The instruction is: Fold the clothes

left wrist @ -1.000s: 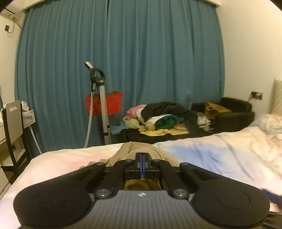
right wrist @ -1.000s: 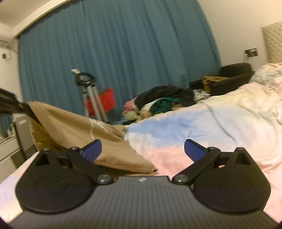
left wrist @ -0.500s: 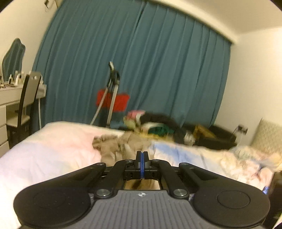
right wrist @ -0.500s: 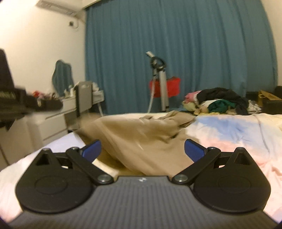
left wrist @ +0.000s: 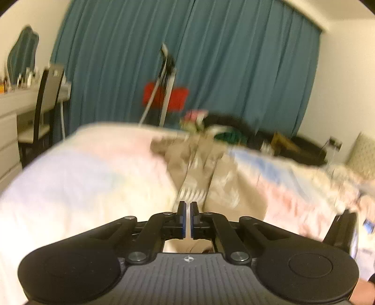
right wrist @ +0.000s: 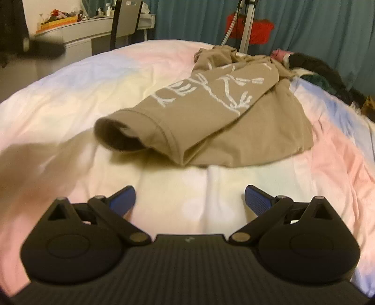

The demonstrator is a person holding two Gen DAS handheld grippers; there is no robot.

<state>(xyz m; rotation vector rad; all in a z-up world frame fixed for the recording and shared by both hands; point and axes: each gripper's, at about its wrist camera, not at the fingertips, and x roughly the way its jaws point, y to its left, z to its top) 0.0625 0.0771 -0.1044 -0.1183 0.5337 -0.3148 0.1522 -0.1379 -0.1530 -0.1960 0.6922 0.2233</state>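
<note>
A tan T-shirt [right wrist: 211,117] with white print lies crumpled on the pastel bedspread [right wrist: 70,93]. One open sleeve [right wrist: 131,133] points toward me. My right gripper [right wrist: 189,199] is open and hovers low over bare bedding just short of that sleeve, with nothing between its blue pads [right wrist: 257,197]. In the blurred left wrist view the T-shirt [left wrist: 211,176] stretches away from my left gripper [left wrist: 187,208], whose jaws are shut on a thin fold of its fabric. A blurred tan flap [right wrist: 25,164] shows at the left of the right wrist view.
A white desk [right wrist: 77,30] and a chair [right wrist: 126,16] stand left of the bed. Beyond the bed are a metal stand [left wrist: 167,86] with a red bag [left wrist: 164,98], a pile of clothes [left wrist: 225,126] and a teal curtain [left wrist: 234,58].
The left gripper has drawn back with the shirt's edge, so the shirt now lies stretched out on the bed. The right gripper has dipped toward the bedding and stayed open.
</note>
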